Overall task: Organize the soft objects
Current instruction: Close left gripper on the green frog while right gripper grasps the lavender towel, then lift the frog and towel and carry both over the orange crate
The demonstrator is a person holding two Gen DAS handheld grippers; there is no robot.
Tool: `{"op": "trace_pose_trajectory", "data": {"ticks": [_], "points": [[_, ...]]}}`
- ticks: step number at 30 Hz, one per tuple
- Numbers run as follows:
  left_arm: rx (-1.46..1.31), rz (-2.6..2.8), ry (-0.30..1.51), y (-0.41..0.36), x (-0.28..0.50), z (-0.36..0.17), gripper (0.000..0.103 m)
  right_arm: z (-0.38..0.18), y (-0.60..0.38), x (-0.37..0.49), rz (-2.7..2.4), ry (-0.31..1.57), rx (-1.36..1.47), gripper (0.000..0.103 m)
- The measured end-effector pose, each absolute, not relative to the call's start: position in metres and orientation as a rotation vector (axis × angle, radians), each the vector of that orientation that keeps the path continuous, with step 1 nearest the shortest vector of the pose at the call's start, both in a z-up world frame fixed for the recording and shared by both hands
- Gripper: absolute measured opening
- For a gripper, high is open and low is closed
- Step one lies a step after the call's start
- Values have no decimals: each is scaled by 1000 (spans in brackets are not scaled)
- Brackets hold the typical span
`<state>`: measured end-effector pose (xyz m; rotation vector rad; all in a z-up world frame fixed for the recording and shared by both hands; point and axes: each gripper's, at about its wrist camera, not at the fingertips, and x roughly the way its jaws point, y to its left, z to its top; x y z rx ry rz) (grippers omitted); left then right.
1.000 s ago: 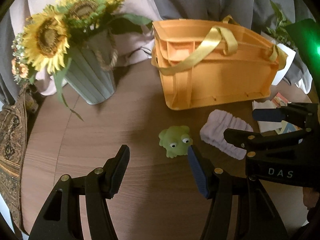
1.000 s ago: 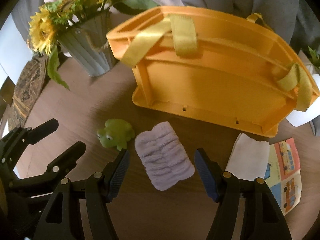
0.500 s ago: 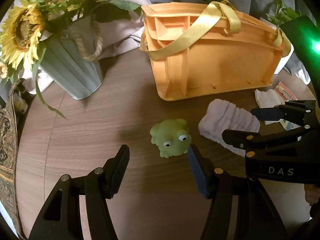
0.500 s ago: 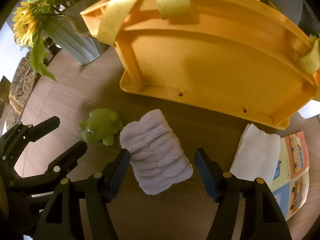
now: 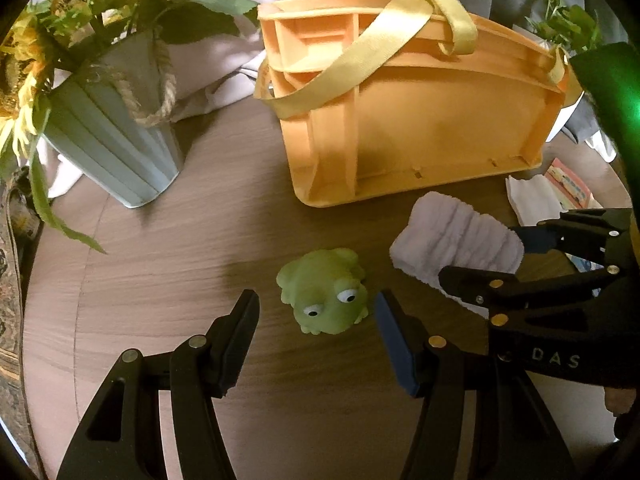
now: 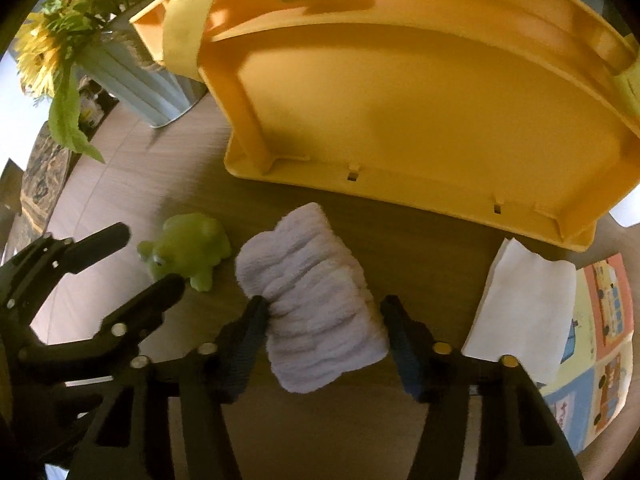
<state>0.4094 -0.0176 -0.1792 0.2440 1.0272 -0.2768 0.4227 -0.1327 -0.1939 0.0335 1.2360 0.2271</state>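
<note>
A green frog toy point(image 5: 324, 296) sits on the wooden table point(image 5: 160, 280), just ahead of and between the tips of my left gripper point(image 5: 316, 312), which stands open and apart from it. A fluffy lavender cloth roll point(image 6: 316, 304) lies between the fingers of my right gripper point(image 6: 324, 312). Its jaws are closing and the pads are at the cloth's sides without squeezing it. The orange basket point(image 5: 432, 132) with yellow straps stands just behind both. In the right wrist view the frog point(image 6: 192, 248) lies left of the cloth, under the left gripper point(image 6: 146, 260).
A pale blue bucket of sunflowers point(image 5: 112, 148) stands at the back left. A white napkin point(image 6: 524, 304) and a colourful booklet point(image 6: 600, 344) lie right of the cloth. A patterned fabric point(image 5: 8, 320) hangs at the table's left edge.
Both grippers have sunk toward the table, so frog and cloth look larger. The right jaws have narrowed around the cloth. The left jaws kept their width.
</note>
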Motion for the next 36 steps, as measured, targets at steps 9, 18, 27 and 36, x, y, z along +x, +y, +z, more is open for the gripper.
{"op": "trace_pose_trajectory", "data": {"ticks": [9,18,27,36], "points": [[226,-292,1040,-22,414,-189,42,-189,-131,420,232,1212,38,40],[174,-290,1032,-21,409,-185,40,-183,-125,414,256,1191,48,30],[88,-262,1027,-20,400,-169,40,-168,-131,404,245,1152,71,29],[59,-249,949,-23,389,-137,40,-145,-152,391,227,1095,91,29]]}}
